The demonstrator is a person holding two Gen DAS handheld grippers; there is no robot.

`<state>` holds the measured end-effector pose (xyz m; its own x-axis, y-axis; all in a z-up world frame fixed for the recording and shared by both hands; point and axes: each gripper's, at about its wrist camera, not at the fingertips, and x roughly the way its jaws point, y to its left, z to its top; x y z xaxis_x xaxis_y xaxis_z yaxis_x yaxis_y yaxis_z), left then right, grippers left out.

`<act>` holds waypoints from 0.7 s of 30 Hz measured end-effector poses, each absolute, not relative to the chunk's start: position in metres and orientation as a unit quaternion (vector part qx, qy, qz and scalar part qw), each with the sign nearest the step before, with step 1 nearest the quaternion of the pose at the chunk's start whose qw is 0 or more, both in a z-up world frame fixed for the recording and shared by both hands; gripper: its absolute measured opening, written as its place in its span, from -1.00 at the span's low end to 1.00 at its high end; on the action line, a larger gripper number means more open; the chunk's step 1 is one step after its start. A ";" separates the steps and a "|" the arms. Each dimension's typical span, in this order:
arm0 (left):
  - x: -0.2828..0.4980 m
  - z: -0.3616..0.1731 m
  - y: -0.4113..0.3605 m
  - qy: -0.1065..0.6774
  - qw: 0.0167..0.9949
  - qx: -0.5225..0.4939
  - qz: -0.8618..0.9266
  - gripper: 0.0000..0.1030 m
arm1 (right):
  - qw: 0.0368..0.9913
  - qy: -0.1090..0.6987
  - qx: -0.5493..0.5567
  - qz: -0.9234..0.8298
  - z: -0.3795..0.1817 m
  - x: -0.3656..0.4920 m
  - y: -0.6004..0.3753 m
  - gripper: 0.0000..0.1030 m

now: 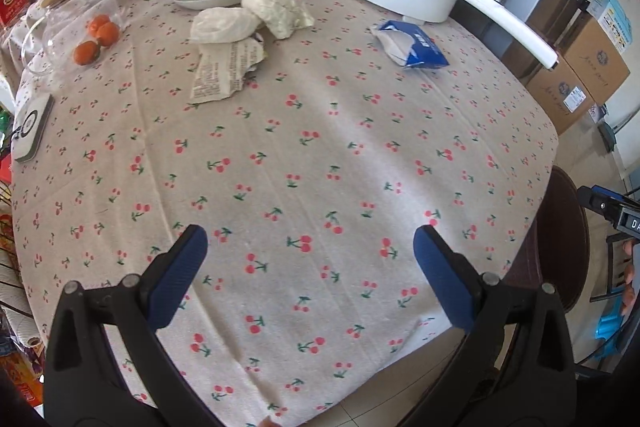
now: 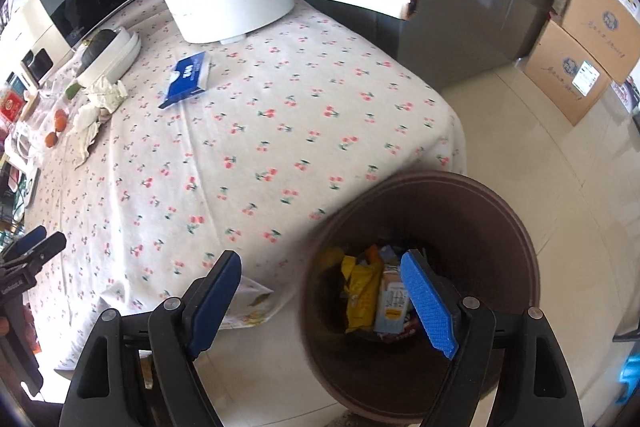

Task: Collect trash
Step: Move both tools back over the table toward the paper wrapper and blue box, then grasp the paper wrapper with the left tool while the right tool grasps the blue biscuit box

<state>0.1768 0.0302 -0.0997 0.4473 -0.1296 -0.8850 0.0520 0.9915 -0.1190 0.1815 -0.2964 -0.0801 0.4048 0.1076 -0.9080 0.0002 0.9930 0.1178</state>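
Only our right wrist view looks into the brown bin (image 2: 512,227) — wrappers (image 2: 362,291) lie inside. Crumpled paper (image 1: 256,13) and a blue packet (image 1: 412,45) sit on the table. Our right gripper (image 2: 320,291) and left gripper (image 1: 310,259) are spread, empty.

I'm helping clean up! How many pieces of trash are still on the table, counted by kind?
Crumpled white tissue wads: 2
Torn printed paper: 1
Blue-and-white wrapper: 1
Total: 4
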 end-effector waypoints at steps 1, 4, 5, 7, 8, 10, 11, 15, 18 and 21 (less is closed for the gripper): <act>0.178 -0.102 0.037 0.525 0.849 -0.043 -0.049 0.99 | 0.837 0.544 0.050 0.037 -0.081 0.187 -0.286 0.63; 0.188 -0.108 0.056 0.540 0.839 -0.043 -0.045 0.99 | 0.835 0.545 0.051 0.056 -0.087 0.207 -0.254 0.63; 0.194 -0.107 0.061 0.541 0.839 -0.036 -0.041 0.99 | 0.832 0.549 0.055 0.063 -0.090 0.216 -0.244 0.63; 0.206 -0.105 0.073 0.535 0.844 -0.032 -0.035 0.99 | 0.828 0.552 0.075 0.072 -0.092 0.237 -0.229 0.63; 0.214 -0.105 0.079 0.533 0.845 -0.036 -0.034 0.99 | 0.829 0.547 0.090 0.076 -0.091 0.245 -0.223 0.63; 0.231 -0.108 0.089 0.530 0.846 -0.050 -0.029 0.99 | 0.829 0.542 0.104 0.092 -0.091 0.266 -0.211 0.63; 0.241 -0.111 0.092 0.530 0.846 -0.057 -0.026 0.99 | 0.831 0.538 0.100 0.095 -0.091 0.276 -0.204 0.63; 0.278 -0.121 0.098 0.517 0.853 -0.067 -0.015 0.95 | 0.842 0.522 0.078 0.107 -0.095 0.312 -0.179 0.63; 0.298 -0.127 0.097 0.501 0.862 -0.073 -0.017 0.93 | 0.844 0.519 0.077 0.117 -0.104 0.335 -0.168 0.63; 0.311 -0.135 0.095 0.494 0.867 -0.061 -0.012 0.78 | 0.848 0.511 0.065 0.123 -0.113 0.351 -0.158 0.63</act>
